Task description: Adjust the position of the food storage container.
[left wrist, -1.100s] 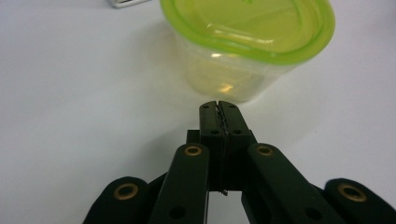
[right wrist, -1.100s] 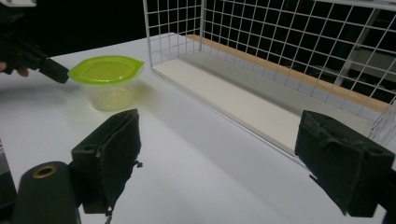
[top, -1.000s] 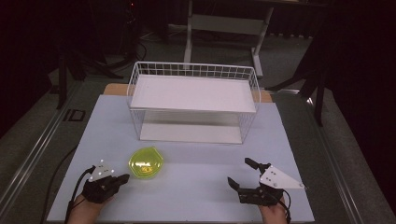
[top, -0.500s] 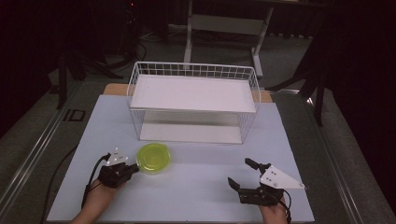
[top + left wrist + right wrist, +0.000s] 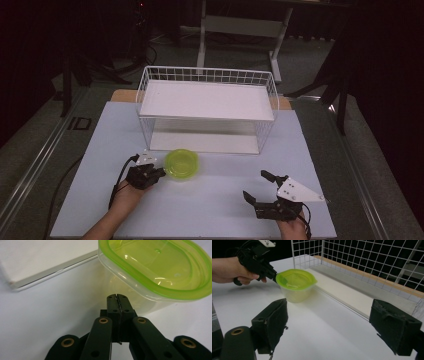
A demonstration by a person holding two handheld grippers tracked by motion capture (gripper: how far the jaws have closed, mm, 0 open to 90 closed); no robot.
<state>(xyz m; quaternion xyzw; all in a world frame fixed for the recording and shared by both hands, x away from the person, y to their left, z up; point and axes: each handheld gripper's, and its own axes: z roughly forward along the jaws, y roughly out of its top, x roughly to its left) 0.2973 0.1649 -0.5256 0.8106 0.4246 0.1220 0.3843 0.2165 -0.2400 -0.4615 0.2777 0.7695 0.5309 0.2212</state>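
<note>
White worktop [image 5: 210, 200]. Wire basket [image 5: 207, 107] with white shelf, far centre. Clear tub [image 5: 181, 163] with green lid, upright on the worktop, just near of the basket's left half. Left gripper [image 5: 159, 172]: jaws pressed together, tips touching the tub's left wall. Right gripper [image 5: 258, 187]: near right, jaws spread wide, holding nothing, well apart from the tub.
</note>
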